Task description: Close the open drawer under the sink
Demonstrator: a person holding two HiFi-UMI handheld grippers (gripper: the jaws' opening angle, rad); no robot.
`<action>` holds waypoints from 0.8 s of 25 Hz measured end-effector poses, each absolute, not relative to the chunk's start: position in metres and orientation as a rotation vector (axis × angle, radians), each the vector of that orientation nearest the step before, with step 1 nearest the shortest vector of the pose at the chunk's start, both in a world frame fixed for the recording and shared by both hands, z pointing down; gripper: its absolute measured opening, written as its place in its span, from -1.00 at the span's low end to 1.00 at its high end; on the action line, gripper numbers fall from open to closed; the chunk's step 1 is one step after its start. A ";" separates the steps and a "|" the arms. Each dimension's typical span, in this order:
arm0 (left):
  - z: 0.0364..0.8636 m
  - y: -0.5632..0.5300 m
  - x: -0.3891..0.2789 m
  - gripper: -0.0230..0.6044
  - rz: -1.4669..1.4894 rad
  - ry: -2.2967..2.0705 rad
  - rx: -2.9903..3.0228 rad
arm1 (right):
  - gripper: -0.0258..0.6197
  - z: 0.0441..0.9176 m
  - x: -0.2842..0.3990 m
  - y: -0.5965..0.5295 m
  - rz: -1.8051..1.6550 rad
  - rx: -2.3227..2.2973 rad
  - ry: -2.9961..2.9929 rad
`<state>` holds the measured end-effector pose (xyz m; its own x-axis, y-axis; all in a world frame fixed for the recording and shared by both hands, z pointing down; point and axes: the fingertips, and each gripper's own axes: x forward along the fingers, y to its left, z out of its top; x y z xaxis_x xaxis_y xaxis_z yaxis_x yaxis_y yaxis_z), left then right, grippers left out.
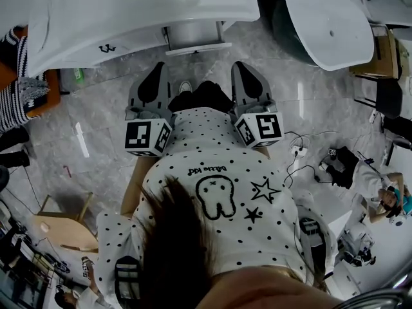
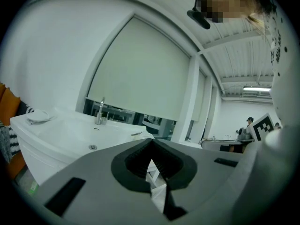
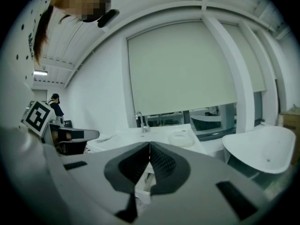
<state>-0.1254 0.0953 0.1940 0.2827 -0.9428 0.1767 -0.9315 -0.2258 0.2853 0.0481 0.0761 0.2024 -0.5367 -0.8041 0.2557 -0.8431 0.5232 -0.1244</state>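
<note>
The white sink unit (image 1: 129,8) stands ahead of me, with its drawer (image 1: 195,37) pulled out from under the counter. Both grippers point at it from a short way back, apart from it. My left gripper (image 1: 159,69) is shut and holds nothing. My right gripper (image 1: 243,68) is shut too, also empty. In the left gripper view the left gripper (image 2: 151,142) has its pads together, with the basin and faucet (image 2: 100,112) beyond. The right gripper (image 3: 149,144) likewise shows closed pads, and a slice of the drawer (image 3: 144,185) shows below them.
A white freestanding tub (image 1: 328,18) stands to the right of the sink. Striped cloth on an orange seat (image 1: 19,76) is at the left. Cables (image 1: 302,156) lie on the grey tiled floor at the right, and a wooden stool (image 1: 64,227) stands at the lower left.
</note>
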 end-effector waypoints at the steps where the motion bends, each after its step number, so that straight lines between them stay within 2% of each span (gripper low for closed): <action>1: 0.195 0.094 -0.126 -0.91 -0.042 -1.700 2.223 | -0.87 0.203 0.049 0.074 0.361 1.419 -2.593; 20: 0.191 0.021 -0.087 -0.91 -0.049 -1.811 2.122 | -0.87 0.197 0.098 -0.017 0.423 1.325 -2.635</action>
